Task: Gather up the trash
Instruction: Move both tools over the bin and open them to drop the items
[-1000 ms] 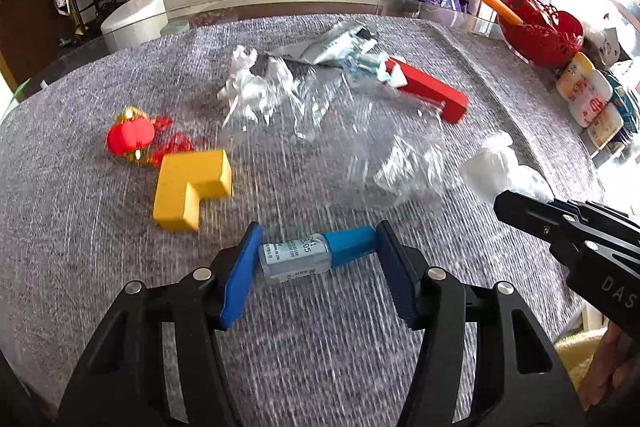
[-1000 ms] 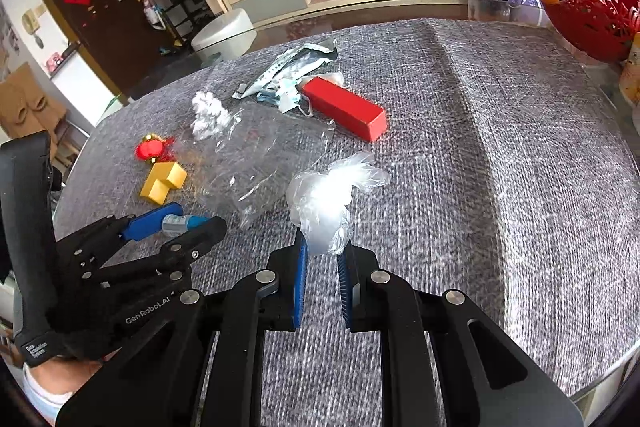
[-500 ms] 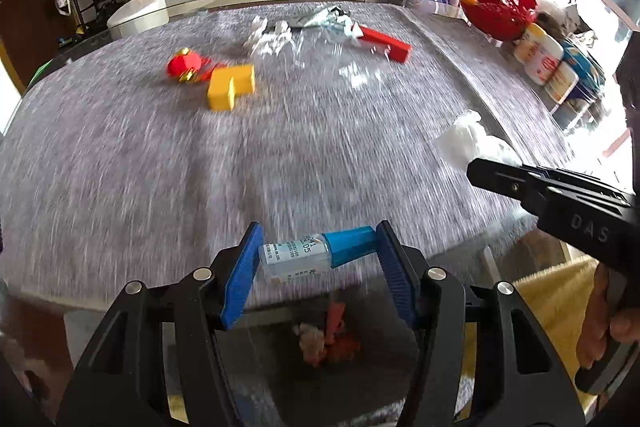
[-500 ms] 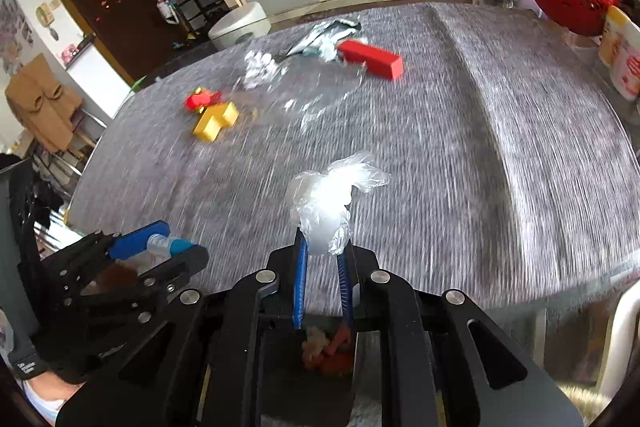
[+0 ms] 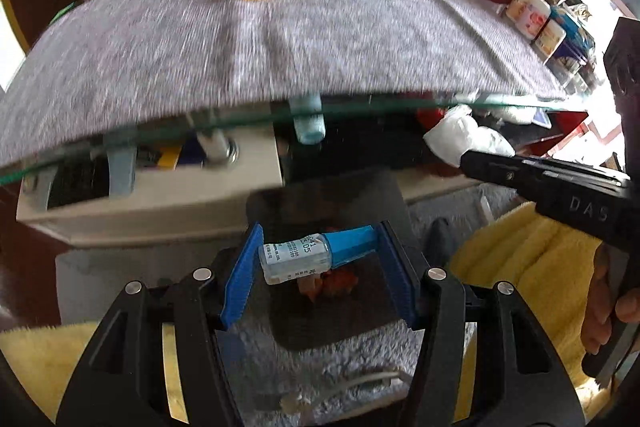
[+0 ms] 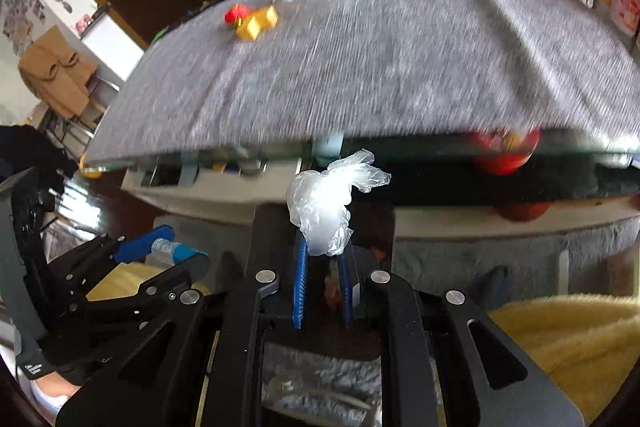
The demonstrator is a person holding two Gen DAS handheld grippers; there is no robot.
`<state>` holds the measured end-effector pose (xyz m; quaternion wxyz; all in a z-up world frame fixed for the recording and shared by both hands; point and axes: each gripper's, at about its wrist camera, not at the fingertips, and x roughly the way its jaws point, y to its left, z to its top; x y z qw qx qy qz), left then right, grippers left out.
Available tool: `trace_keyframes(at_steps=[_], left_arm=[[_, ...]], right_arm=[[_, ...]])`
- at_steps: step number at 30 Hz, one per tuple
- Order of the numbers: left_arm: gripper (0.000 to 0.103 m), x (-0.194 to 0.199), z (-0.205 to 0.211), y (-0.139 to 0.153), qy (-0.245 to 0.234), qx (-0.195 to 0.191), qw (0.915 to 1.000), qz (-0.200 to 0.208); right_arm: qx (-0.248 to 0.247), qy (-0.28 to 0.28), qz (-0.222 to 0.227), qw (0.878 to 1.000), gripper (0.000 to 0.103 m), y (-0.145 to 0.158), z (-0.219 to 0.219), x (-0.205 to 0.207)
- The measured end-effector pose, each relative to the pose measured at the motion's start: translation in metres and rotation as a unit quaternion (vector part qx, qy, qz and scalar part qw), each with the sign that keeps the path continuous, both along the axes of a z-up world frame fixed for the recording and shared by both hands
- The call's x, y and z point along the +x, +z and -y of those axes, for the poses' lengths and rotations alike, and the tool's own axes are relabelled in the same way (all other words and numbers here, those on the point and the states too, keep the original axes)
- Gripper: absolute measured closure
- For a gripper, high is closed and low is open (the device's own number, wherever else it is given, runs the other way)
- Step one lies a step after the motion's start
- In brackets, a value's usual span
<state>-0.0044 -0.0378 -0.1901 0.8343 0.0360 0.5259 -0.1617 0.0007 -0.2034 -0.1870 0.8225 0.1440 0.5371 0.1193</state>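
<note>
L gripper (image 5: 320,267) clamps small bottle (image 5: 296,259), R gripper (image 6: 324,283) pinches crumpled plastic bag (image 6: 324,211); both over dark bin (image 5: 328,219) on floor, prob for drop.

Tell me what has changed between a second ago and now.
Both grippers have pulled back off the grey tablecloth to hang past the table's edge, over a dark bin on the floor. Nothing was let go: the left gripper still clamps the small blue-capped bottle, the right gripper the crumpled plastic. The blocks stayed put.
</note>
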Motion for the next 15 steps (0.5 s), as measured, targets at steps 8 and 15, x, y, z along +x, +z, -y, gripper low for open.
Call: trace_keyframes(at_steps=[8, 15], left_arm=[[0.048, -0.017, 0.002, -0.038, -0.010, 0.015, 0.9990, -0.041], [0.048, -0.016, 0.000, -0.058, -0.010, 0.002, 0.9973, -0.073]], right_arm=[[0.000, 0.010, -0.065, 0.998, 0.087, -0.051, -0.018, -0.005], [-0.004, 0.014, -0.077, 0.997, 0.085, -0.058, -0.022, -0.003]])
